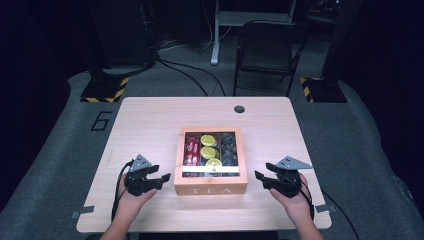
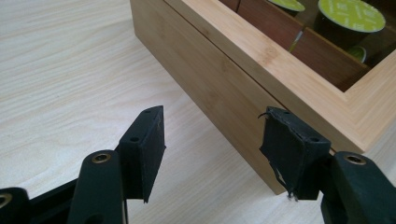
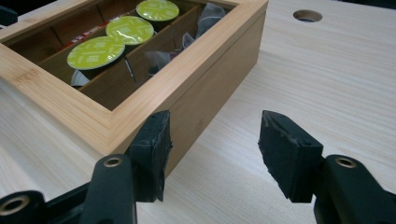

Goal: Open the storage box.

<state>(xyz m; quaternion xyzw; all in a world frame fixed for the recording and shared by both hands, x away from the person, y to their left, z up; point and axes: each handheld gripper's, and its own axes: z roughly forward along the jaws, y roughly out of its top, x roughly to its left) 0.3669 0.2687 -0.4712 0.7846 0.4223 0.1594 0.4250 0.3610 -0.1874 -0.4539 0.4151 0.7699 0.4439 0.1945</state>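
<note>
Centrally, wooden tea box (image 1: 210, 184) on tabletop (image 1: 150, 120), green capsules (image 1: 208, 152) inside, left gripper (image 1: 159, 181) and right gripper (image 1: 259, 178) flanking it, jaws apart, nothing held.

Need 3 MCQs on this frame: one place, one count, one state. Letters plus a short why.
1. Where is the tea box relative to the two grippers?
A. between them
B. left of both
C. right of both

2. How many green-topped capsules sit in the box?
A. one
B. three
C. five

3. What state is the left gripper in?
A. shut on the box
B. shut on a capsule
C. open, holding nothing

Key: 1 A, the high view shows the left gripper on one side of the box and the right gripper on the other. 2 B, three green tops lie in the middle compartment. 3 C, its jaws stand apart over bare table.
</note>
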